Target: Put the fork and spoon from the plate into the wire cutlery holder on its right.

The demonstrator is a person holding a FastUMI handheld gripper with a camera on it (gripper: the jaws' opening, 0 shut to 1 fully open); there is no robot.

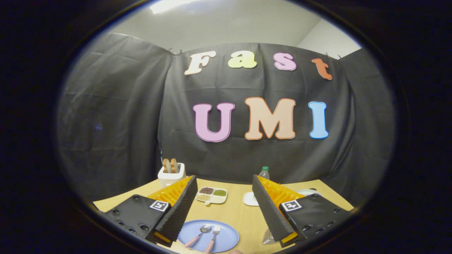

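Note:
A round blue plate [227, 239] lies on the wooden table, low between my fingers. On it rest a spoon [202, 231] and a fork [214, 233], side by side, both with pink handles pointing toward me. A wire cutlery holder [267, 239] peeks out beside the right finger, mostly hidden behind it. My gripper [224, 192] hangs above the table, open, with a wide gap and nothing held between the fingers.
Beyond the fingers stand a white toaster with bread slices [171, 173], a divided white dish of grains [211, 194], a small white saucer [250, 199], a clear bottle with a green cap [264, 173] and a white dish [308, 192] at the far right.

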